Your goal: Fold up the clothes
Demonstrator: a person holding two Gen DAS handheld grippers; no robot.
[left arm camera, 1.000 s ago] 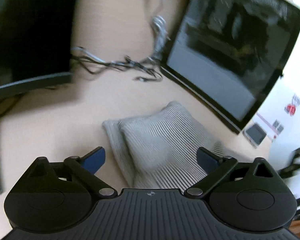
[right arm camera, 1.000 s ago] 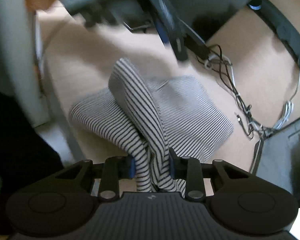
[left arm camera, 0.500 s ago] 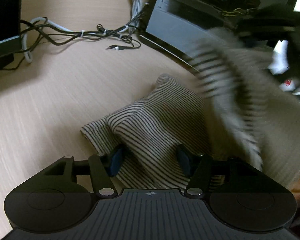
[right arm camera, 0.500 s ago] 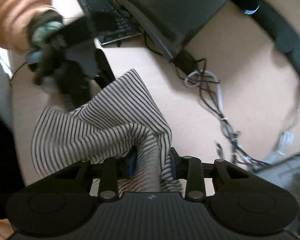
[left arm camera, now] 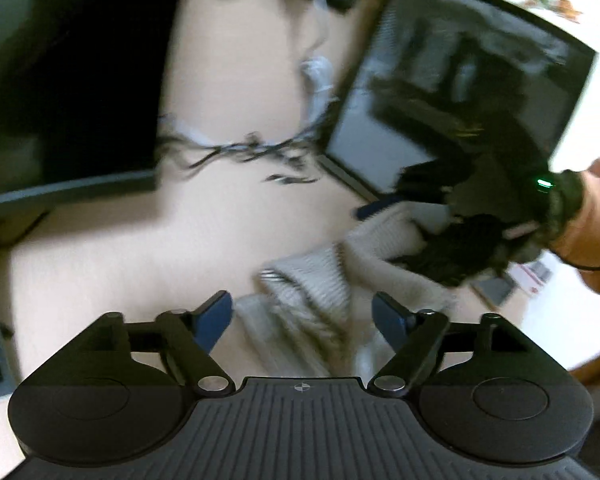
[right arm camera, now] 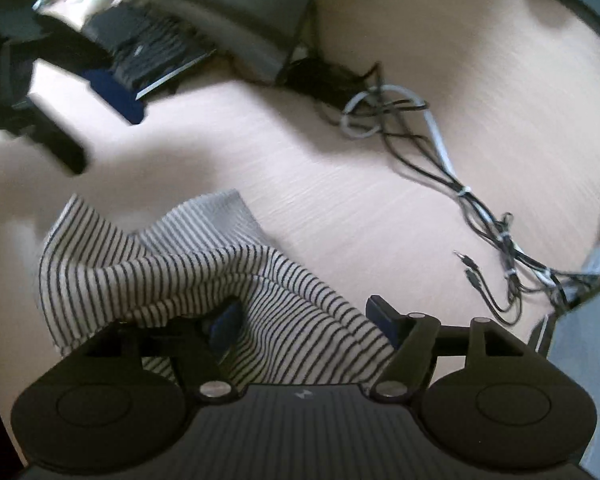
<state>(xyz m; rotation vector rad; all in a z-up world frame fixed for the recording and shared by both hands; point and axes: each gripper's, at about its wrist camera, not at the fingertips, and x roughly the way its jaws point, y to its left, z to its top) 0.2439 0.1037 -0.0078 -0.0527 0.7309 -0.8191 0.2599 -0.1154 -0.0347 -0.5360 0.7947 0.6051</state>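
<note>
A grey-and-black striped garment point(right arm camera: 204, 276) lies bunched on the light wooden desk point(right arm camera: 340, 200). My right gripper point(right arm camera: 306, 318) is open right over it, with a fold draped across its left finger and cloth lying between the spread jaws. In the left wrist view the same garment point(left arm camera: 312, 288) looks blurred, just beyond my open left gripper point(left arm camera: 302, 316), whose fingers hold nothing. A hand in an orange sleeve point(left arm camera: 596, 220) holds the right gripper above the garment's far side. The left gripper's blue pad point(right arm camera: 112, 92) shows at the upper left of the right wrist view.
A tangle of cables point(right arm camera: 440, 160) runs across the desk behind the garment. A dark monitor point(left arm camera: 72, 80) stands on the left and a glass-sided computer case point(left arm camera: 460, 92) on the right. A keyboard point(right arm camera: 156, 52) lies under the monitor edge.
My right gripper has opened and let go of the garment, which dropped onto the desk. My left gripper has opened too and pulled back from the fold it was around.
</note>
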